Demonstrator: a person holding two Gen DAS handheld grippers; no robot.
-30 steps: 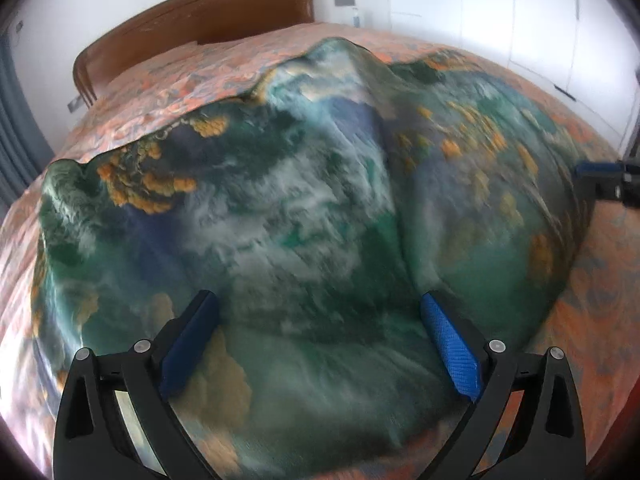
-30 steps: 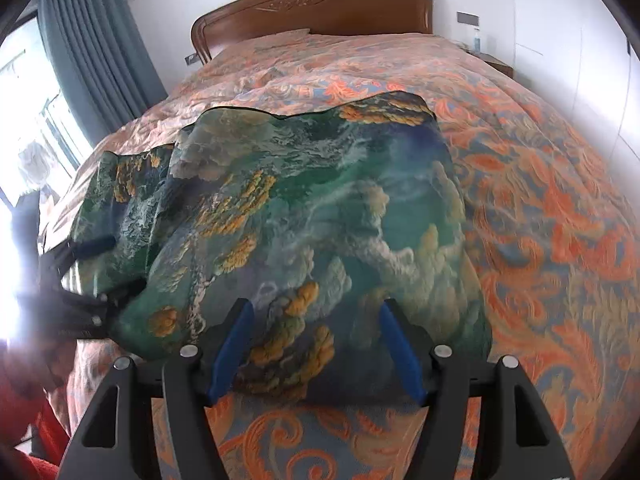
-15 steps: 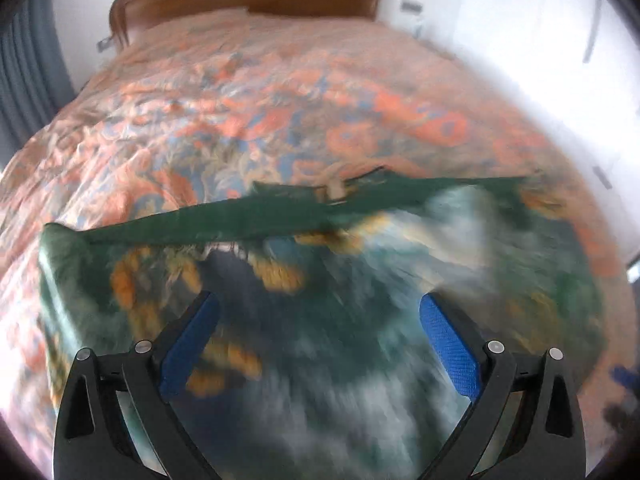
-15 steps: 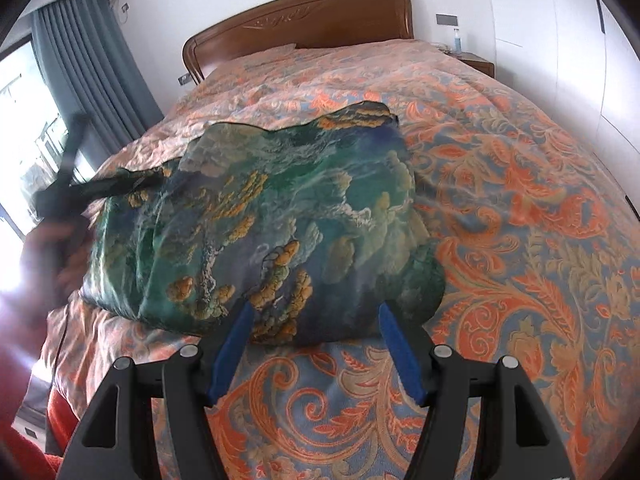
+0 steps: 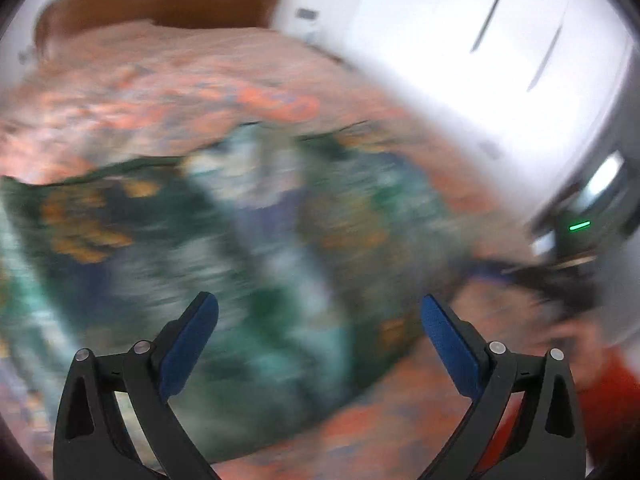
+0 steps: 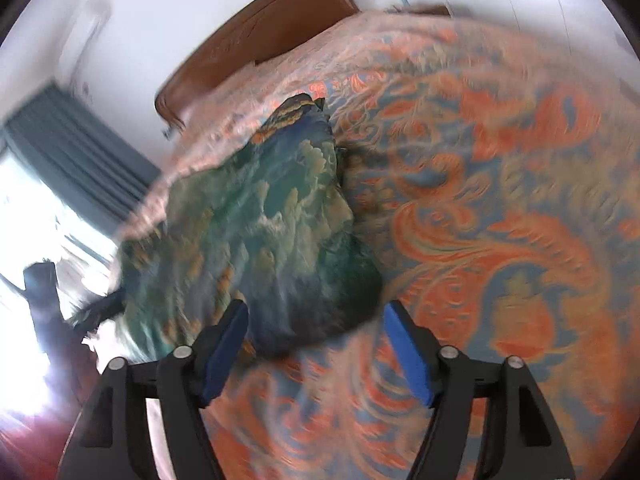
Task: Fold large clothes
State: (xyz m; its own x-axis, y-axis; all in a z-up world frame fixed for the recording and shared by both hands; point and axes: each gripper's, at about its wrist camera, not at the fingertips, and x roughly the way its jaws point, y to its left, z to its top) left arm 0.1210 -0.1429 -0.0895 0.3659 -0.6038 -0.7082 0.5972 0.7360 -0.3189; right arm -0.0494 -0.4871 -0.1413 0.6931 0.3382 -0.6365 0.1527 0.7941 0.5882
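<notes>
We find the green landscape-print garment [image 6: 256, 232] lying in a bunched heap on the bed's orange paisley bedspread [image 6: 500, 208], toward 9 o'clock of the bed in the right wrist view, likely so it can be squared for another fold. Right tool [image 6: 316, 344]: fingers apart and opening, pitched down at the garment's near edge, nothing clamped. Left tool [image 5: 318, 338]: fingers wide apart, empty, angled down over the cloth; view badly blurred. Wooden headboard [image 6: 272, 20] at 12 o'clock.
</notes>
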